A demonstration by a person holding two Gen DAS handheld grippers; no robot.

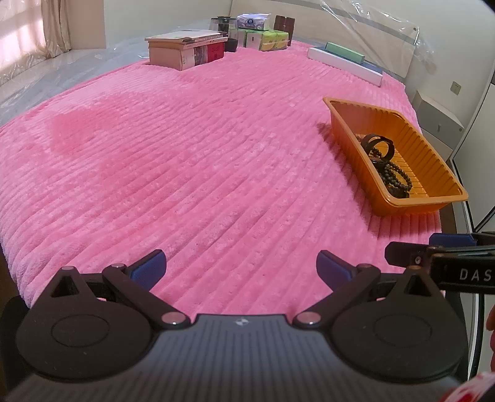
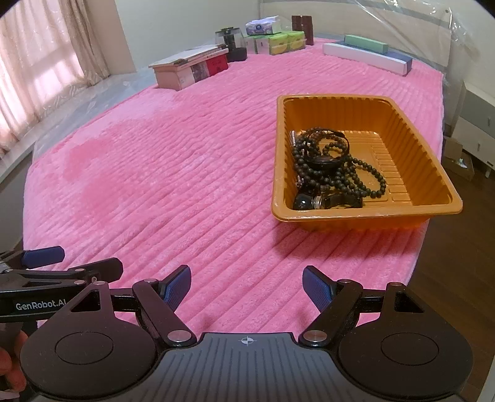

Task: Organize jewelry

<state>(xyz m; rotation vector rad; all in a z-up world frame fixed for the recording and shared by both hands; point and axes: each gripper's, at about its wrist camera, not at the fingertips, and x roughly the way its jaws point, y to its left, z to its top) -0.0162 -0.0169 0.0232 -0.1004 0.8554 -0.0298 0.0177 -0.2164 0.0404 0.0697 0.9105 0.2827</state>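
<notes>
- Hovering low at the near edge of the pink ribbed blanket point(image 1: 191, 160), the left gripper point(image 1: 241, 267) has its blue-padded fingers point(image 1: 148, 267) spread wide, with only blanket showing between them.
- Further back on the left, a stack of flat boxes point(image 2: 188, 69) rests on the blanket, with a dark jar point(image 2: 230, 38), green tissue packs point(image 2: 280, 41) and a brown container point(image 2: 301, 26) in a row behind it.
- To the right of those, long narrow boxes point(image 2: 368, 55) in white, green and blue lie near the far edge.
- Nearer and to the right stands the orange plastic tray point(image 2: 414, 145), resting on the blanket close to its right edge.
- Inside the tray, piled toward its left wall, lie dark beaded bracelets point(image 2: 346, 173) tangled with a black watch point(image 2: 326, 160); a second watch point(image 2: 328, 201) lies against the near wall.
- The right gripper point(image 2: 246, 289) sits beside the left one, well short of the tray, its fingers point(image 2: 315, 287) also wide apart and holding nothing.
- In the right wrist view, part of a hand point(image 2: 10, 361) shows at the lower left corner.
</notes>
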